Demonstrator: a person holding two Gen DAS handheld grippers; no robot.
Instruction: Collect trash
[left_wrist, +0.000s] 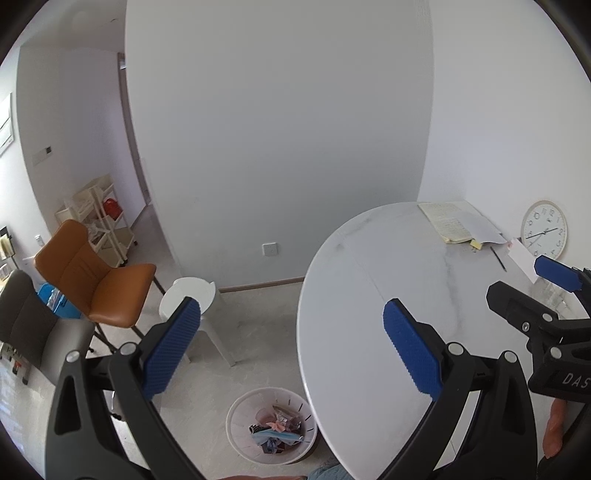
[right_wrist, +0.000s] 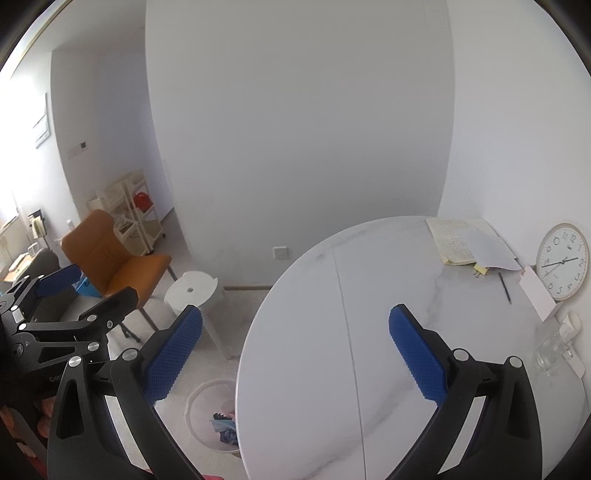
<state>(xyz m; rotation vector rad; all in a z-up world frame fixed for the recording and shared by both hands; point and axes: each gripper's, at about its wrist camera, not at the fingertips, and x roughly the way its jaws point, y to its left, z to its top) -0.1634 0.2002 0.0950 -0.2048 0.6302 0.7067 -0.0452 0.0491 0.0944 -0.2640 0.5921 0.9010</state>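
Both your left gripper (left_wrist: 291, 347) and right gripper (right_wrist: 295, 350) gape empty — the bin (left_wrist: 240, 413) (already holding scraps) lies below-left, nearer your left.

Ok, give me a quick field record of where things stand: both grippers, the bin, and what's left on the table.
left gripper: open, empty
right gripper: open, empty
bin: white, on the floor beside the table, trash inside
table: white marble top, near part bare
far table edge: open notebook with loose sheet, pen, white card, clock, glass
loose trash on table: none visible
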